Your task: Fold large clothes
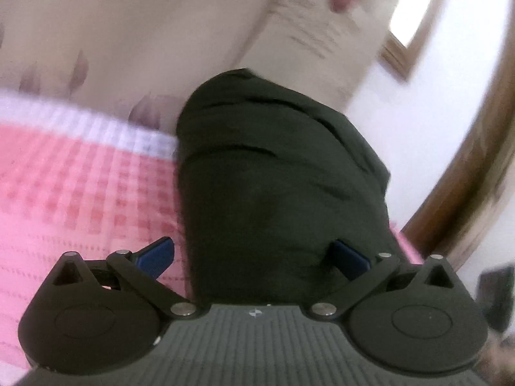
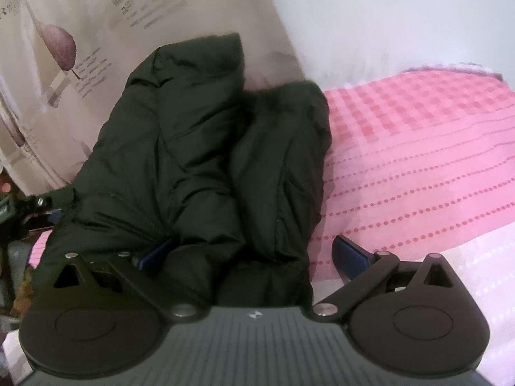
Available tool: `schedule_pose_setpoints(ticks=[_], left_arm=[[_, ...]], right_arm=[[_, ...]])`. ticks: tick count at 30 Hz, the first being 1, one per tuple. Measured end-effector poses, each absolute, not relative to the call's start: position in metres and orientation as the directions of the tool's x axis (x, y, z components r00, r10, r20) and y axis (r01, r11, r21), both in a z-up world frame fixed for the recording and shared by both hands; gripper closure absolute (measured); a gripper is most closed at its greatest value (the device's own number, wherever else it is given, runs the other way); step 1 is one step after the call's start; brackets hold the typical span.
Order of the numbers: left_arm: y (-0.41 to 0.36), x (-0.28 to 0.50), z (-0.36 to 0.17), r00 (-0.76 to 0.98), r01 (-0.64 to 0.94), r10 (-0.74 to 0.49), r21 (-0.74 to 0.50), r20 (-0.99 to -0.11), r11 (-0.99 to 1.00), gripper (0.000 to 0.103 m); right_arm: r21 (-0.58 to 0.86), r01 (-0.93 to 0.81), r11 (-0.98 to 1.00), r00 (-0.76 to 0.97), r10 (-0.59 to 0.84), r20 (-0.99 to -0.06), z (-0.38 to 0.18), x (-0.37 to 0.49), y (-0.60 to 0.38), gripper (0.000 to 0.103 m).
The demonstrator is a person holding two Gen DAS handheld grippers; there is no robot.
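Both grippers' jaws stood apart, straddling the black padded jacket [image 2: 199, 148] on the pink bedspread [image 2: 418, 167]: left gripper [image 1: 254, 257], right gripper [image 2: 254, 254]. Judgement: bite deep into bulk, close evenly before lifting.

Pink checked bedspread [image 2: 418, 148], leaf-print curtain [image 2: 64, 48], white wall [image 2: 386, 16].

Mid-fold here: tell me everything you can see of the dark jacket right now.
The dark jacket is a black, puffy garment of smooth, slightly shiny fabric with stitched seams. It lies bunched on the pink checked bedspread, gathered into two thick lobes running away from the camera, the far ends up against the leaf-print curtain. The right gripper straddles the near end, jaws wide, one finger pressed into the folds. The left gripper is open too, with the jacket's bulk between its fingers.
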State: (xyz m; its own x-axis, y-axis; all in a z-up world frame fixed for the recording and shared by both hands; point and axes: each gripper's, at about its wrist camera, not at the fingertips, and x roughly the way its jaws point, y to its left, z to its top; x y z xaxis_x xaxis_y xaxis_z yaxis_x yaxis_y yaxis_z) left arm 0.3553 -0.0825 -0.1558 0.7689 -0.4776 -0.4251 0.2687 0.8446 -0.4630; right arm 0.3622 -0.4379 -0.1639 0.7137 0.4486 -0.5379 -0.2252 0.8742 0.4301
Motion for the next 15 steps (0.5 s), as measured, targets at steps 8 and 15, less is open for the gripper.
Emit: schedule_pose_setpoints(ticks=[8,15], left_arm=[[-0.068,0.409,-0.174,0.603,0.339,-0.673,-0.626,-0.428,0.702,0.000],[-0.068,0.436,-0.181,0.519,0.382,-0.740,-0.659,-0.427,0.648,0.000]], right_arm=[[0.468,-0.304,0.830,0.653,0.539,-0.532,-0.151,0.387,-0.444,0.000],[0.600,-0.331,0.728,0.546,0.666,-0.508,-0.152,0.425,-0.458,0.000]])
